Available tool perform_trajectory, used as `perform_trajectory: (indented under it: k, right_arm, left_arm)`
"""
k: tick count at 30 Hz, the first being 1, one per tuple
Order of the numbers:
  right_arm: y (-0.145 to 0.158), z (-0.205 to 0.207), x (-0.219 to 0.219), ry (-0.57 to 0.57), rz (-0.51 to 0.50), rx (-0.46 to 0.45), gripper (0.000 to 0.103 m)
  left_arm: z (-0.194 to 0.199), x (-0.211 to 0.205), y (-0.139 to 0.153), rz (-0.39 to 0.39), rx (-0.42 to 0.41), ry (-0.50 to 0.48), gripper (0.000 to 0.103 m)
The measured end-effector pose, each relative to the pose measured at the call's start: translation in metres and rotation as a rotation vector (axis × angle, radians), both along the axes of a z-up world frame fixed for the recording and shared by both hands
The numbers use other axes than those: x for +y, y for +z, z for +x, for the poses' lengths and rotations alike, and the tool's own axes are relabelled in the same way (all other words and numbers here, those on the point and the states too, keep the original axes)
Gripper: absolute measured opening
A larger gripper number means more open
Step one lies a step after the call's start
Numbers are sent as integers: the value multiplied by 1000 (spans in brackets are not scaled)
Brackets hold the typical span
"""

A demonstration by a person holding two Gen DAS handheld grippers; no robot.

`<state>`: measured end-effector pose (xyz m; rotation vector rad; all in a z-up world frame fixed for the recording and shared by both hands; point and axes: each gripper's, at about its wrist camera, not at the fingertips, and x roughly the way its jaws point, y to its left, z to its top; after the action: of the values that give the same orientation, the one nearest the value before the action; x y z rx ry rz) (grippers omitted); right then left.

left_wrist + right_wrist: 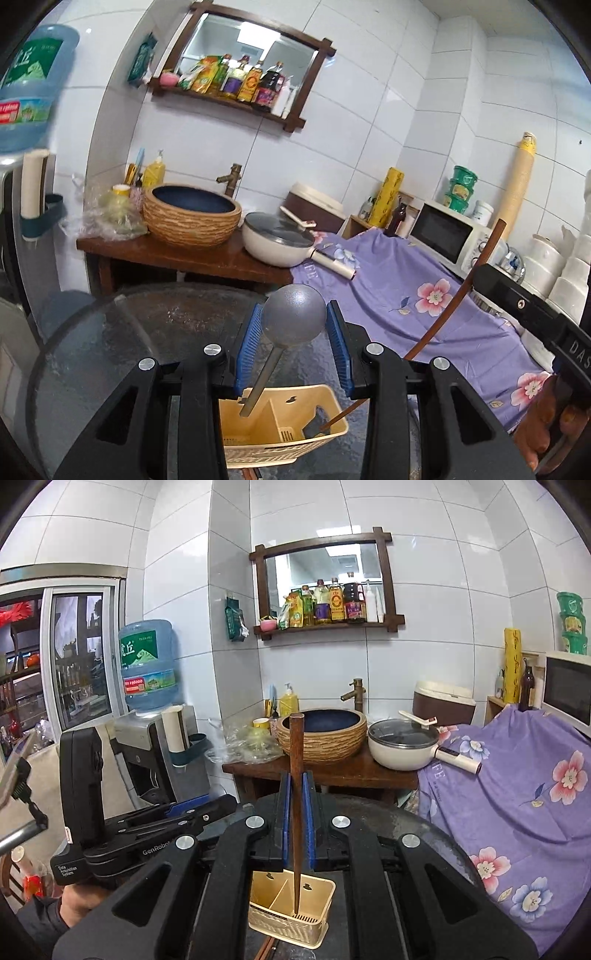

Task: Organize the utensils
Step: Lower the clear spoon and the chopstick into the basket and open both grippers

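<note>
On the left, the left gripper (294, 347) hangs over the beige utensil caddy (280, 424), which stands on the round glass bench (110, 339) near its near edge. Its jaws are spread wide on either side of the grey ladle (293, 317) without touching it. The ladle's handle leans down into the caddy's left compartment, bowl uppermost, so it looks already delivered, and the open jaws fit a release rather than a grasp.

To the right, the right gripper (296, 825) has its jaws closed on a brown chopstick (295, 812). It is held nearly upright with the thin tip in the caddy's right compartment, at the slotted drain floor. Holding it vertical probably lets it slide straight down beside the divider.

By count: one ladle, one caddy with two compartments, one chopstick in the jaws. Slim brown sticks, perhaps two, lie on the bench just in front of the caddy; they are too cropped to count surely.
</note>
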<state>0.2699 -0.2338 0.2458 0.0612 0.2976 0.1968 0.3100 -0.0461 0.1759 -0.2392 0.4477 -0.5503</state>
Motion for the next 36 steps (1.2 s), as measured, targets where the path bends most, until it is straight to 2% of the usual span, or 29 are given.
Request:
perform_trajectory:
  k: [3, 8, 13, 27, 28, 30, 31, 33, 34, 35, 36]
  right_arm:
    - [-23, 9, 6, -4, -23, 13, 7]
    - [-62, 20, 13, -2, -46, 53, 7]
    - [-89, 26, 15, -9, -46, 95, 7]
    - [-117, 31, 11, -22, -46, 133, 7]
    - [-116, 31, 11, -19, -47, 131, 8]
    - [-117, 31, 12, -12, -55, 136, 8]
    - [-116, 30, 12, -12, -57, 133, 11]
    - [-115, 27, 12, -21, -63, 117, 27]
    - [-114, 24, 11, -26, -61, 104, 45]
    - [-113, 21, 10, -33, -60, 88, 51]
    - [-112, 18, 10, -40, -63, 75, 51]
  left_arm:
    - [6, 0, -20, 11, 24, 18, 35]
    - [15, 3, -52, -17, 100, 10, 35]
    - [16, -1, -74, 4, 131, 9, 35]
    - [16, -4, -100, 90, 138, 10, 36]
    - [16, -4, -100, 93, 136, 10, 37]
    - [13, -4, -97, 103, 119, 14, 47]
    - [11, -4, -95, 104, 108, 16, 51]
    - [5, -1, -90, 102, 81, 20, 57]
    - [2, 0, -88, 101, 72, 21, 57]
    - [-1, 2, -86, 102, 64, 21, 61]
    - [-5, 6, -84, 104, 56, 27, 66]
